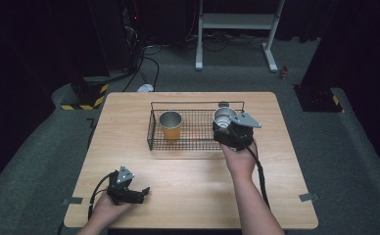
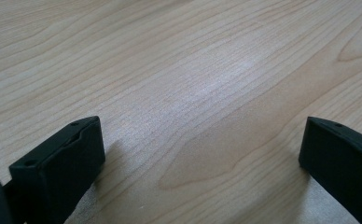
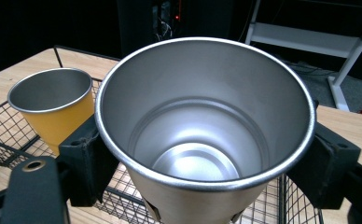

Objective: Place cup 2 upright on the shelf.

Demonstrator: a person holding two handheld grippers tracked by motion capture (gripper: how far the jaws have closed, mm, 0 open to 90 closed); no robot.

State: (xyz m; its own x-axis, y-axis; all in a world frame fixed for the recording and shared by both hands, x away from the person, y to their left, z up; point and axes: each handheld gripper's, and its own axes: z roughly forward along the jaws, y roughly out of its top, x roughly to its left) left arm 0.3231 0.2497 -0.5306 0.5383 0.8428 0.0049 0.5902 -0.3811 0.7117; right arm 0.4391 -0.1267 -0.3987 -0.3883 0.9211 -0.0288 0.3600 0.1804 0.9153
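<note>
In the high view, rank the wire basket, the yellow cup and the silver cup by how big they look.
1. Wire basket, clearly largest.
2. Yellow cup and silver cup: no ranking. The silver cup is partly hidden by the right gripper holding it, and it may be nearer the camera.

The right gripper [image 3: 202,163] holds a steel cup [image 3: 206,135] between its two black jaws, one on each side of the cup's wall. The cup stands upright (its inside is empty) over the wire basket [image 3: 11,135]. A yellow cup [image 3: 53,109] stands in the basket near its left edge.
</note>
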